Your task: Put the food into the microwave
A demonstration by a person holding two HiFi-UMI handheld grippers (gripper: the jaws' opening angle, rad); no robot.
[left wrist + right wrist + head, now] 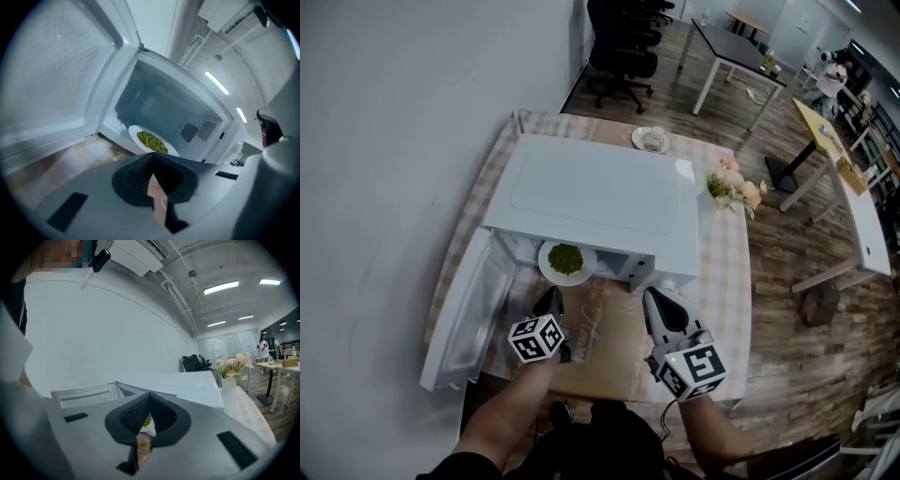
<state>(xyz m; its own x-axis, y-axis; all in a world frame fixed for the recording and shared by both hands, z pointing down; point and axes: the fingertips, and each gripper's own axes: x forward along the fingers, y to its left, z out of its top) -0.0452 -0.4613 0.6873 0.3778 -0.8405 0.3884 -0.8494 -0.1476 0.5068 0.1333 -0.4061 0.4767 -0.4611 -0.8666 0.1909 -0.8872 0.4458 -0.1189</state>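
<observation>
A white plate of green peas point(565, 260) rests on the floor of the white microwave point(600, 192), just inside its opening. In the left gripper view the plate point(151, 140) lies straight ahead, beyond the jaws. The microwave door point(464, 314) hangs open to the left. My left gripper point(550, 299) is in front of the opening, shut, with nothing between its jaws point(151, 158). Right of it, my right gripper point(655, 300) is also shut and empty point(149, 398), before the microwave's right front. Through its jaws only a sliver of the plate point(147, 421) shows.
The microwave stands on a table with a checked cloth point(727, 272). A brown mat point(605, 342) lies in front of it. A vase of flowers point(735, 187) is at the right, and a small plate point(651, 140) at the back. Office chairs and desks lie beyond.
</observation>
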